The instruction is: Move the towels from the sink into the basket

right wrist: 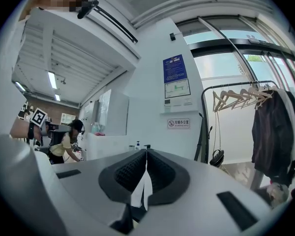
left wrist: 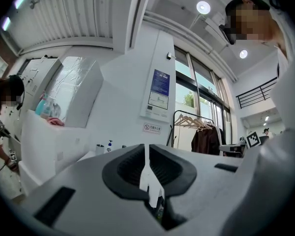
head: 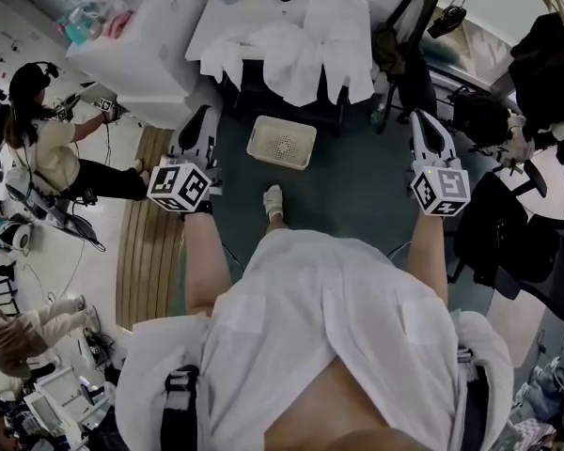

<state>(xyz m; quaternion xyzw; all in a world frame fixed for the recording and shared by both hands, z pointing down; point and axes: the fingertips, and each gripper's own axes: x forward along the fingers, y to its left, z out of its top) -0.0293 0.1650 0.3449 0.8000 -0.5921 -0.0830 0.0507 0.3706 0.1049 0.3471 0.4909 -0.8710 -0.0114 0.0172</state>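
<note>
**Helper:** Towels (head: 291,56) first: where do they lie?

**Me:** Heaped white over the counter (head: 210,22) ahead of me and spilling down its front edge. The sink is buried under them, so I can't make out the basin. The basket (head: 281,143) sits on the floor just in front of that counter, below the hanging folds.

**Helper:** And your tools?

**Me:** Both are held out level in front of me, well short of the cloth. My left tool (head: 201,118) has its jaws pressed together on nothing, and my right tool (head: 421,118) is the same. Each tool's own view shows the jaws meeting, with only wall and room beyond. The towels lie ahead, between the two tools and a little nearer the left one.

**Helper:** How will they handle?

**Me:** Soft, limp and light, I'd judge. A towel will sag and trail once lifted, and because they overlap, one may drag its neighbour along. I'd take a thick fold at a hanging corner near the front edge and seat it deep in the jaws, since a single thin layer could slide out. The jaws must part before any of that
</note>
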